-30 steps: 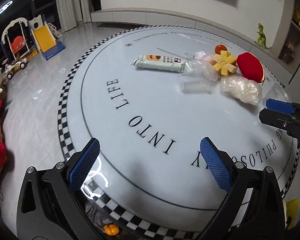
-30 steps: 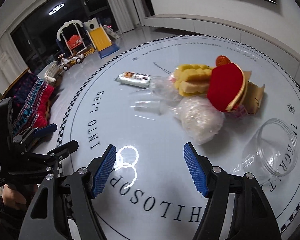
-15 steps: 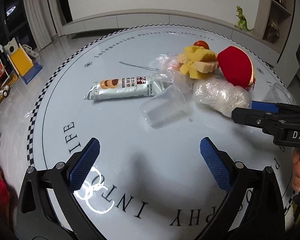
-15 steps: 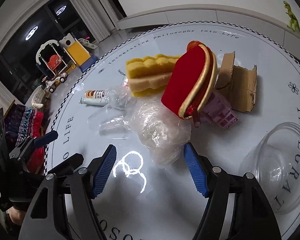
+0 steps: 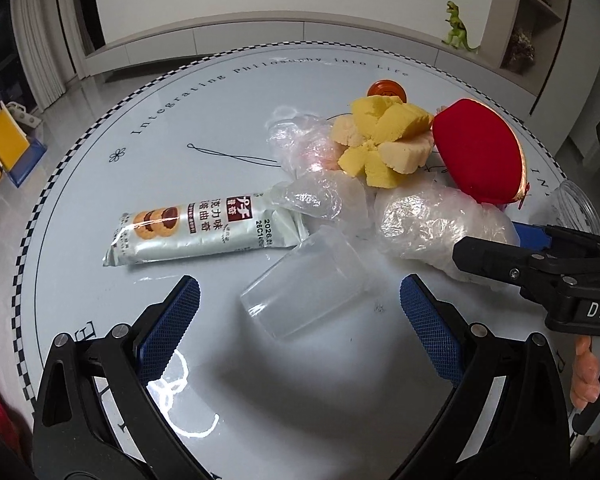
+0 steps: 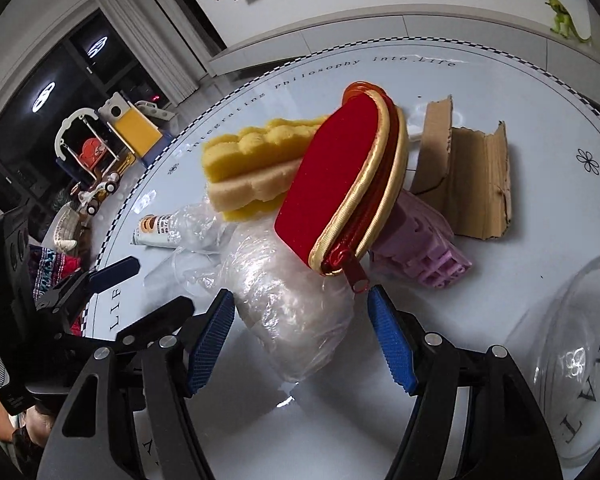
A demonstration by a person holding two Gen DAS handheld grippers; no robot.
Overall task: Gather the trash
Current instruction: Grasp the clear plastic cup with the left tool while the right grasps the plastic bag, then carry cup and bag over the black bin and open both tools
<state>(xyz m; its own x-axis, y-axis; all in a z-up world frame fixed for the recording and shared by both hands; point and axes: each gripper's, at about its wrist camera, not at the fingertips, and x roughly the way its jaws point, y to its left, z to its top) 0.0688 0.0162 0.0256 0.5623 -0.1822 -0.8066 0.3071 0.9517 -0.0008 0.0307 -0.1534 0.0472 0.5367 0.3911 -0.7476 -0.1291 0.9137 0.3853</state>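
So we've got a round white desk (image 5: 100, 264) with a checkered rim and lettering around it, and the trash sits in a heap toward the far right side. Nearest our left gripper (image 5: 300, 312) is a clear plastic cup (image 5: 306, 286) lying on its side, mouth toward us, sitting just ahead of the wide-open jaws with nothing pinched in them. Behind it there's a silver cookie wrapper (image 5: 198, 232) lying flat, with biscuits printed at one end and a red label in the middle. Next to that some crinkled clear film (image 5: 314, 200), then a wad of cloudy plastic wrap (image 6: 292, 308), bunched up and shiny. Our right gripper (image 6: 300, 344) has its jaws either side of that wad and they're closing, but the pads (image 6: 210, 344) don't look to be pressing it yet. Leaning over the wad is a red zip pouch (image 6: 340, 184) with gold trim, propped on a yellow sponge (image 6: 256, 160). Torn brown cardboard (image 6: 468, 176) and a pink plastic piece (image 6: 428, 240) sit behind, and a clear jar (image 6: 572, 360) lies off at the right edge.
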